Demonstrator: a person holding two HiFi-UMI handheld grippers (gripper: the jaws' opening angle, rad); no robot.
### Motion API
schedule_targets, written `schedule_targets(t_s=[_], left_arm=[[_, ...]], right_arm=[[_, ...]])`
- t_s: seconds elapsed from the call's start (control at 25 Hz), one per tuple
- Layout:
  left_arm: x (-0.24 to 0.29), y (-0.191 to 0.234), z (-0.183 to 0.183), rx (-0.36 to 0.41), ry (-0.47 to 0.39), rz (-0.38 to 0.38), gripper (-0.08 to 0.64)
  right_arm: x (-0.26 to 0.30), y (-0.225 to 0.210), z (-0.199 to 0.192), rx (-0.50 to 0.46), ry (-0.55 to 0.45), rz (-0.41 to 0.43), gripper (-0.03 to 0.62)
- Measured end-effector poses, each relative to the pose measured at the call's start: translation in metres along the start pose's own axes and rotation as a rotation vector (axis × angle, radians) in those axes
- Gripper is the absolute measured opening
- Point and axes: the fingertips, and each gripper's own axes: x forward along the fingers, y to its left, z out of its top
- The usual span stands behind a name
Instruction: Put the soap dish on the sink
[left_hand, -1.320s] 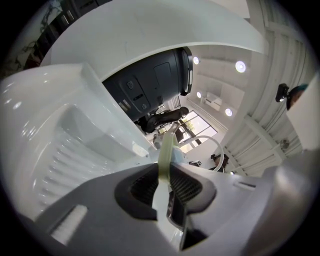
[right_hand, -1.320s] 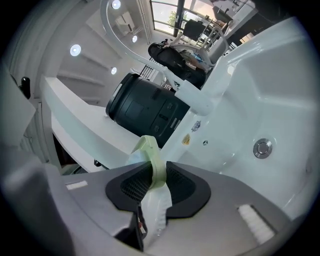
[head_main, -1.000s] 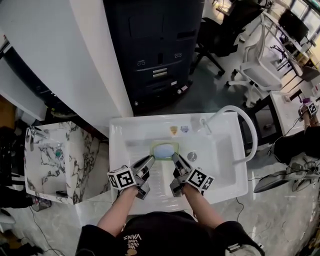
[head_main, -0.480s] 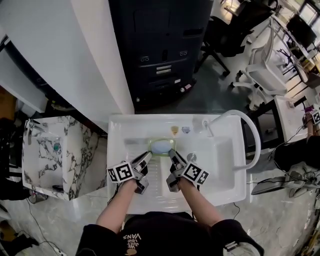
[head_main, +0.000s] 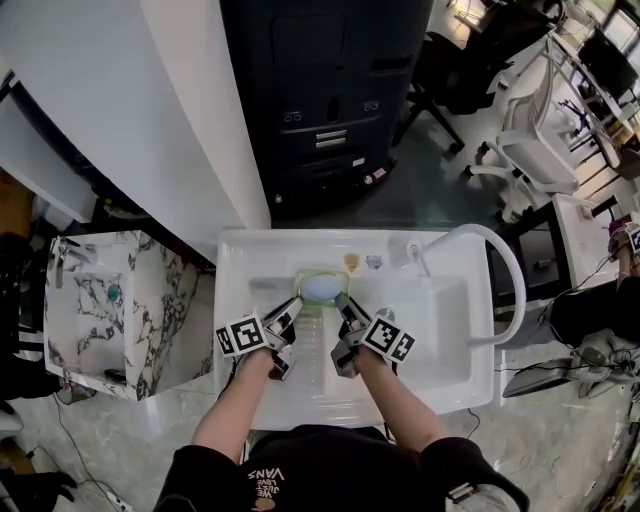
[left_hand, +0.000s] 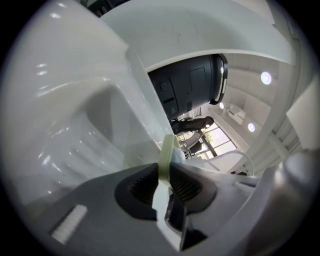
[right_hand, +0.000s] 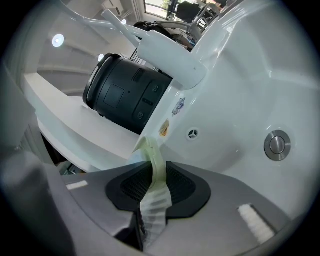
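Both tongs grasp the soap dish above the white sink.

The left tongs are clenched on the left edge of the pale green soap dish, and the thin rim stands between the two dark pads. The right tongs pinch the opposite edge in the same way. The dish carries a light blue soap. It sits level between the two tongs, at the far end of the ribbed part of the sink, near the back wall with two small stickers. It is perhaps touching the ribs, but no view shows its bottom. The round metal drain plug lies in the basin just right of the right tongs. A white curved hose arches over the sink's right side, a dark machine stands behind the sink, and a marble basin is to the left.
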Motion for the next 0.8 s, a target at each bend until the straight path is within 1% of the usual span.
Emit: schedule_targets(t_s=[0.16,0.52,0.8], left_arm=[[0.003,0.004,0.004,-0.016,0.000,-0.001,0.121],[0.013,0.009,0.012,-0.055,0.016,0.016,0.121],[0.016,0.014,0.016,-0.110,-0.002,0.025,0.121]], right_arm=[[0.005,-0.001,0.002,0.000,0.001,-0.007,0.083],[0.016,-0.006,0.008,0.035,0.009,-0.034,0.083],[0.023,-0.007,0.012,0.053,0.018,-0.037,0.084]])
